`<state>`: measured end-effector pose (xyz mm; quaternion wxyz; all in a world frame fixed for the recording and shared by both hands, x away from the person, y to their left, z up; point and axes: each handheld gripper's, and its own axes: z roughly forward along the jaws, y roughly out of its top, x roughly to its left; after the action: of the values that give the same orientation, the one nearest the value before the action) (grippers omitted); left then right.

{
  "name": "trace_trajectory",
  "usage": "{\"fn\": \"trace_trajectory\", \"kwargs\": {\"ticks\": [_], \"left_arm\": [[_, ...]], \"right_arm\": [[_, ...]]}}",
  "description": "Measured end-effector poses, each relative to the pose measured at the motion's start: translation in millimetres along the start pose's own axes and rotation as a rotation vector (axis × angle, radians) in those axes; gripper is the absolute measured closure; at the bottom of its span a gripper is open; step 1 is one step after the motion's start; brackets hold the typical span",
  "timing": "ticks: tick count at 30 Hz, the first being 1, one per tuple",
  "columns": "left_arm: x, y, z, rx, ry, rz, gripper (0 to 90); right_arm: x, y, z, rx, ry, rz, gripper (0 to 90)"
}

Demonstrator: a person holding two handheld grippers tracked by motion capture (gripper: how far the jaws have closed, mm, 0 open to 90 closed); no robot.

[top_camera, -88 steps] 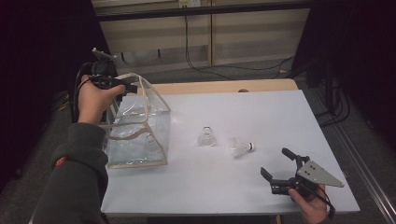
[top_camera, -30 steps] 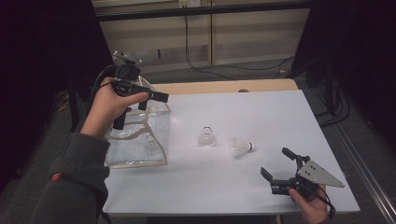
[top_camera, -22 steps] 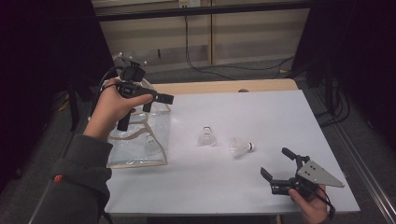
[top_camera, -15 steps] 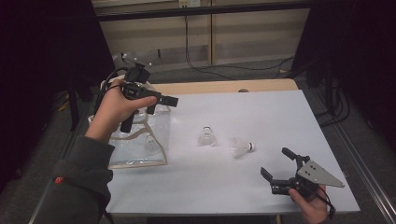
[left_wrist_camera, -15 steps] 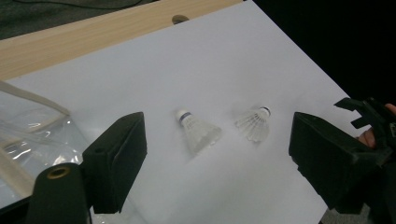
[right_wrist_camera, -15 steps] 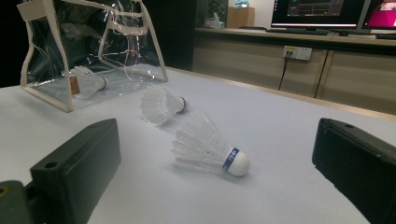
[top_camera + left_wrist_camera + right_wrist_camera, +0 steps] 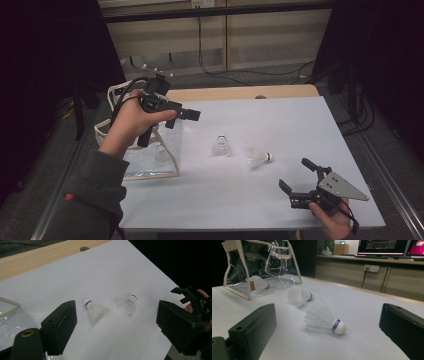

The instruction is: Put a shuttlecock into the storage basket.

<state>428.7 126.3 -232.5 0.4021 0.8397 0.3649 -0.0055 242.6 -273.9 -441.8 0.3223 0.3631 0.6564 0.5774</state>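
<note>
High view: left gripper (image 7: 187,116) is hovering above the bag (image 7: 150,165), jaws apart, with two shuttlecocks (image 7: 221,146) lying well to its right. Right gripper (image 7: 295,182), jaws apart, is resting near the closer shuttlecock (image 7: 258,157).

The left gripper (image 7: 182,115) hovers above a clear bag (image 7: 150,155); two shuttlecocks (image 7: 221,146) lie mid-surface; the right gripper (image 7: 300,185) rests near right, jaws apart.

My table in a dim room

I work at a white sheet (image 7: 280,125) over a wooden table (image 7: 240,93); beyond it a beige panelled wall (image 7: 260,35) with cables (image 7: 200,45), a socket (image 7: 372,268), monitors (image 7: 382,247), grey floor (image 7: 65,150)
</note>
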Motion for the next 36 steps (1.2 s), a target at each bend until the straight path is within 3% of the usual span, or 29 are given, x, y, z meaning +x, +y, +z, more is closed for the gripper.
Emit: {"fn": "trace_trajectory", "kwargs": {"ticks": [19,36], "left_arm": [[-9.4,-8.7,16.8,0.037,-0.029,0.029,13.5],[-28.9,-17.6,33.9,0.057,-0.063,0.070,12.3]], "right_arm": [[0.4,-0.2,1.0,0.001,0.003,0.001,1.3],[0.4,-0.1,0.9,0.001,0.002,-0.001,1.3]]}}
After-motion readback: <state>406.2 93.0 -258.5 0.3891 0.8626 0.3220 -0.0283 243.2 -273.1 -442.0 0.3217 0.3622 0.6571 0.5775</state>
